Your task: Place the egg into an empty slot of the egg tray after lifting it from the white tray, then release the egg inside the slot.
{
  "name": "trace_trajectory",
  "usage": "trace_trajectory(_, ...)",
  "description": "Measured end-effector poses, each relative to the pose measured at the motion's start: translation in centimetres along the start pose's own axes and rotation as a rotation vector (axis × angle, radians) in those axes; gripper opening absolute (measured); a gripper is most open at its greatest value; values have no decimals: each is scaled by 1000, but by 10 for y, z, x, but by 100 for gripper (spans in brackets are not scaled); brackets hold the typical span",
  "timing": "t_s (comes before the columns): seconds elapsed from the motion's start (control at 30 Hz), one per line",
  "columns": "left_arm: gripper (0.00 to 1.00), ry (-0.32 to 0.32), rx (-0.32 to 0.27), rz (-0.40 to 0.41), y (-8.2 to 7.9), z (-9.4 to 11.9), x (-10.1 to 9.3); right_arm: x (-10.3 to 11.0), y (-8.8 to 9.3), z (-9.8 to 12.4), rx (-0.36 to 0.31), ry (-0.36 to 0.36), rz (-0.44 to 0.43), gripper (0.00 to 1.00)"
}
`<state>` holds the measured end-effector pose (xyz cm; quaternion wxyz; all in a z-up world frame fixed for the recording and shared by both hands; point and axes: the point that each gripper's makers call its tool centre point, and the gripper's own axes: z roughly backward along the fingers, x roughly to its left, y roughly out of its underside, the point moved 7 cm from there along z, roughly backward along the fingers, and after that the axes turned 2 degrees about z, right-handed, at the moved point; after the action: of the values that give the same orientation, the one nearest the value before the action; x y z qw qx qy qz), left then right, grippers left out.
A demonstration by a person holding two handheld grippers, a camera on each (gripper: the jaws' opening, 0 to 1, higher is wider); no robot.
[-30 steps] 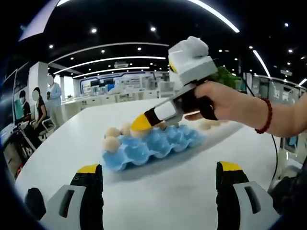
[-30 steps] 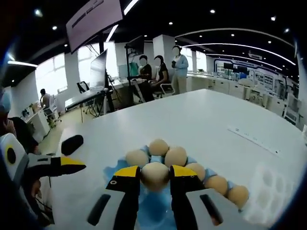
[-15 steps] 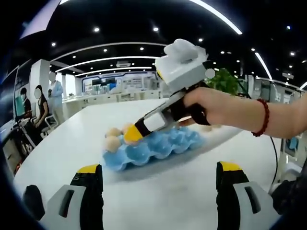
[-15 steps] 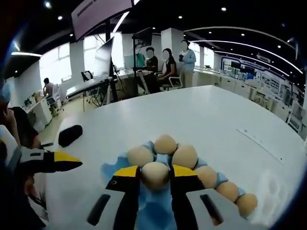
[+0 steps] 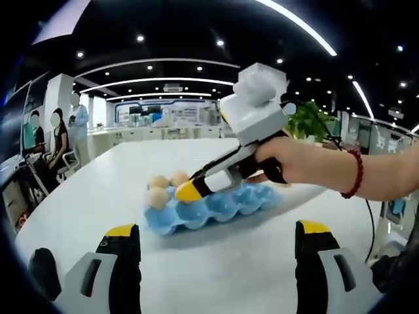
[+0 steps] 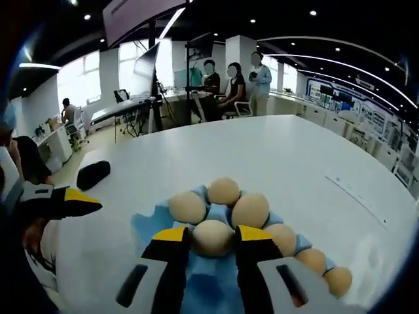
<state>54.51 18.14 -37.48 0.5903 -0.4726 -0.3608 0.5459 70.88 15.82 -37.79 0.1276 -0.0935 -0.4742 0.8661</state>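
Observation:
A blue egg tray lies on the white table, with several tan eggs along its far left side. In the left gripper view my right gripper reaches in from the right, held by a hand, its yellow tips down over the tray's left end. In the right gripper view that gripper is shut on a tan egg just above the blue egg tray, next to the eggs sitting in slots. My left gripper stands open near the table's front edge, nothing between its jaws.
People sit and stand at desks beyond the table's far end. A dark object lies on the table at the left. The left gripper's yellow tip enters the right gripper view from the left. A green plant stands behind the hand.
My right gripper has carried the egg down and leftward, closer to the tray's left end. The left gripper has stayed put.

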Motion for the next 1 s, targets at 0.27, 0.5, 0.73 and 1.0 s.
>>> trace_trajectory(0.27, 100, -11, 48, -25, 0, 3, 2, -3, 1, 17, -26, -2, -6, 39)
trace_trajectory(0.5, 100, -13, 47, -7, -6, 4, 5, -8, 4, 38, -55, -11, -7, 46)
trace_trajectory(0.73, 100, -13, 57, -15, -10, 1, 10, -18, 6, 59, -71, 13, -29, 52)
trace_trajectory(1.0, 100, -11, 58, -10, -9, -1, 14, -31, 14, 74, -49, 48, -27, 54)
